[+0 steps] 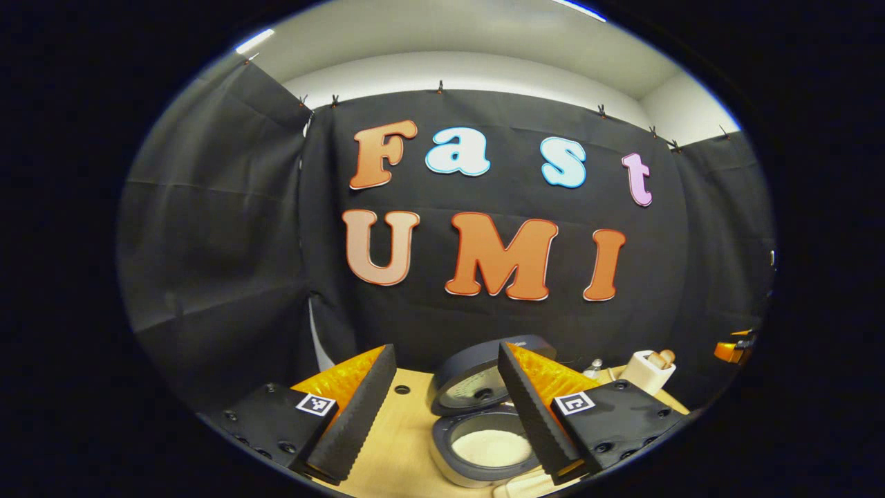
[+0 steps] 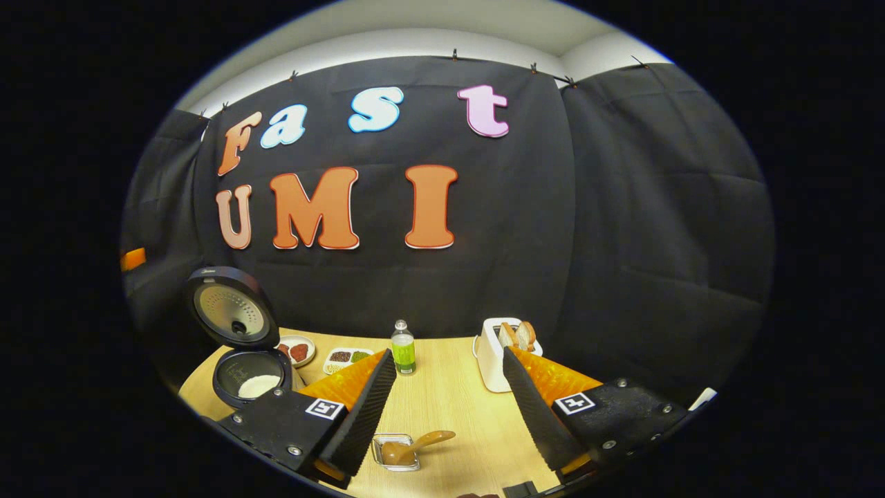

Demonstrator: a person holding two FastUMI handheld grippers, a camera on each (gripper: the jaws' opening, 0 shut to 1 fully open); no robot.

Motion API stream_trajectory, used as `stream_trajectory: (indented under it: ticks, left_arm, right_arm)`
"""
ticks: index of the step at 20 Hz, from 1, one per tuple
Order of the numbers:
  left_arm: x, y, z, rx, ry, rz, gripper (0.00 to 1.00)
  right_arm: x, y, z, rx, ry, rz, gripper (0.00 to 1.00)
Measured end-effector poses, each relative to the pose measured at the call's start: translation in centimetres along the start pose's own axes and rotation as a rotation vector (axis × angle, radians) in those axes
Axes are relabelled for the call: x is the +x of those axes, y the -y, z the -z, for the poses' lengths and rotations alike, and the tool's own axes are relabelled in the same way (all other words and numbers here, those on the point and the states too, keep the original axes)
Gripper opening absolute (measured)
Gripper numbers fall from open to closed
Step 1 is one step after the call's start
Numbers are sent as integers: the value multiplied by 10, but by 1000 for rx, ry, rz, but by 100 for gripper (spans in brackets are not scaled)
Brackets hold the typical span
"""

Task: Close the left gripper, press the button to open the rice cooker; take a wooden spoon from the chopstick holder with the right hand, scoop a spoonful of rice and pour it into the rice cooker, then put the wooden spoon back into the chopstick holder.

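The rice cooker [image 1: 442, 443] stands open just ahead of my left gripper [image 1: 446, 346], its lid [image 1: 470, 387] tipped up and white rice [image 1: 492, 446] in the pot. That gripper is open and holds nothing. In the right gripper view the cooker [image 2: 242, 377] sits at the far left with its lid [image 2: 228, 308] raised. My right gripper [image 2: 448, 351] is open and hovers above the table. Below and between its fingers stands the chopstick holder [image 2: 386, 462], with the wooden spoon [image 2: 415, 446] resting in it, handle pointing right.
A white toaster [image 2: 494, 360] with bread stands at the back right of the wooden table [image 2: 449, 408]; it is also in the left gripper view as the toaster [image 1: 646, 373]. A green-labelled bottle [image 2: 403, 348] and two small dishes [image 2: 297, 351] of food sit near the wall.
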State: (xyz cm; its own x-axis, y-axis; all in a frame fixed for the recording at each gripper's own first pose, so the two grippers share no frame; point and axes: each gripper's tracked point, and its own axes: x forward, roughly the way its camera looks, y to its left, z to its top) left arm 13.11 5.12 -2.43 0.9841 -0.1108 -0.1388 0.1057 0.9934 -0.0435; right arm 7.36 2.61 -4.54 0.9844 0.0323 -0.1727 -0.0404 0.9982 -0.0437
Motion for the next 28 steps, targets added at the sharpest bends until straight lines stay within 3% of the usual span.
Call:
stream_trajectory:
  ticks: [2,3,4,8,9,10,16,22,27,28]
  left_arm:
    - [25,20,-22,4,16,42,99]
    - [39,28,-28,20,12,48,98]
    - [51,36,-28,39,4,59,97]
    - [101,68,-36,40,-15,112,96]
    - [113,71,-34,45,-29,115,99]
    - [124,73,-30,49,-40,116,99]
    - [179,63,10,86,-113,74,97]
    - [206,44,68,100,-227,27,98]
    - [196,44,81,69,-227,20,98]
    - [191,45,83,65,-227,21,100]
  right_arm:
    - [-11,-9,-13,-6,19,-23,95]
    - [-14,-11,-16,-14,27,-27,100]
    - [-19,-13,-18,-27,32,-28,95]
    - [-31,-27,-21,-63,41,-47,95]
    - [-32,-30,-22,-71,43,-49,100]
    - [-31,-28,-20,-76,41,-48,95]
    - [-39,-27,-20,-42,35,-50,94]
    - [-40,-19,-26,28,53,-51,94]
    - [-40,-6,-18,61,48,-37,94]
    - [-41,-5,-18,65,46,-38,99]
